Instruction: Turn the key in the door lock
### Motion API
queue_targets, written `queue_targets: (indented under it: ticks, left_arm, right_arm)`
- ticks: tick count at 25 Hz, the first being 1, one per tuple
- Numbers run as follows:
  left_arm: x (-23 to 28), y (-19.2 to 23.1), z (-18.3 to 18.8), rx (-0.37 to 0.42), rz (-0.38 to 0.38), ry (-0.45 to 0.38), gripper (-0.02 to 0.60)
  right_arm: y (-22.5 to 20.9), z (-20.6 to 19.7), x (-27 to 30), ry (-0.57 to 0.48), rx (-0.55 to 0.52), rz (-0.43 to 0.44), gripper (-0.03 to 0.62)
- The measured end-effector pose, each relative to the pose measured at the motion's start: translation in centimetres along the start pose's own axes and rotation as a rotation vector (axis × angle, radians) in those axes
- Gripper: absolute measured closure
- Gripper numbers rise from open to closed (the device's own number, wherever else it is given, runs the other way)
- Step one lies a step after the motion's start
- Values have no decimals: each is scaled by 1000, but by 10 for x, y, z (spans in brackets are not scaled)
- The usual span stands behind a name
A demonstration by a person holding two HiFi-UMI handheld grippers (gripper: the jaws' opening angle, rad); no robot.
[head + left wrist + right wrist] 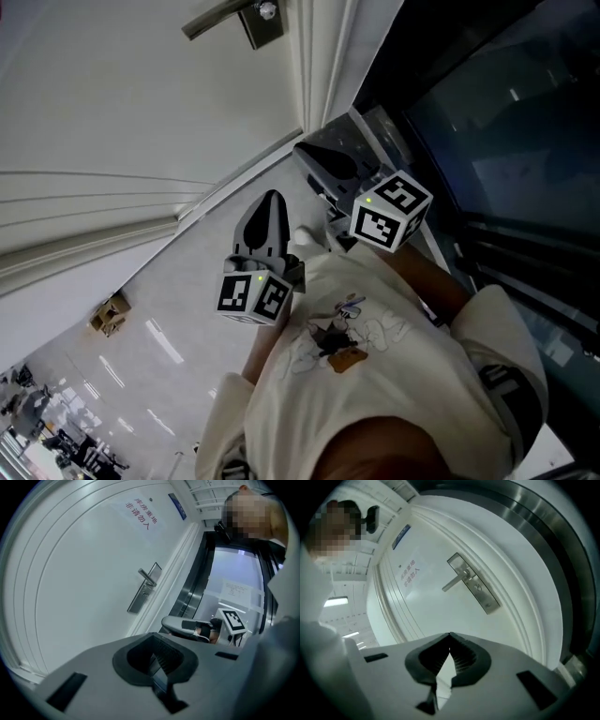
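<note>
Looking at this, you've barely started: the lock plate (474, 590) sits near the frame-side edge of the door (426, 616), well ahead of both grippers. Your right gripper (449, 641) and left gripper (157, 653) are each pinched together on nothing, and I can't spot a key anywhere.

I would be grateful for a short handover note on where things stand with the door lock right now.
Left gripper: shut, empty, facing the white door, not touching it.
Right gripper: shut, empty, also clear of the door.
Lock plate with its lever handle is ahead of both grippers, untouched.
Key: none is visible in either gripper. The lock is too small to show whether one sits in it.
Done: nothing that shows.
Left: find the key, close in on the lock, grip the key and turn it.
</note>
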State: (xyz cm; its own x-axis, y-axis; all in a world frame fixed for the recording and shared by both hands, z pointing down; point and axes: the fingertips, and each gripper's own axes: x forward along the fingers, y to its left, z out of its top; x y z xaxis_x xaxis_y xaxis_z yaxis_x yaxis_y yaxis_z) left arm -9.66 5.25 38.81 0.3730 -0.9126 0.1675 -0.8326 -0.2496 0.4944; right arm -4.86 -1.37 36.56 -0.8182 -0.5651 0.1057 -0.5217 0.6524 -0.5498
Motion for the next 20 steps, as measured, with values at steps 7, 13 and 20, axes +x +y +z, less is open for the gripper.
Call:
queue_targets:
  ticks: [7,13,20]
  left_arm:
    - [25,-48,11,53,-56,-40,575]
    - [14,-65,5,55,-37,-63,576]
    - [10,-62,6,59,-32,-65,577]
  right_arm:
    - [-14,-3,-10,111,36,152,586]
    - [8,-20,-27,197,-46,209,588]
    - [10,0,-34,128,-67,188,588]
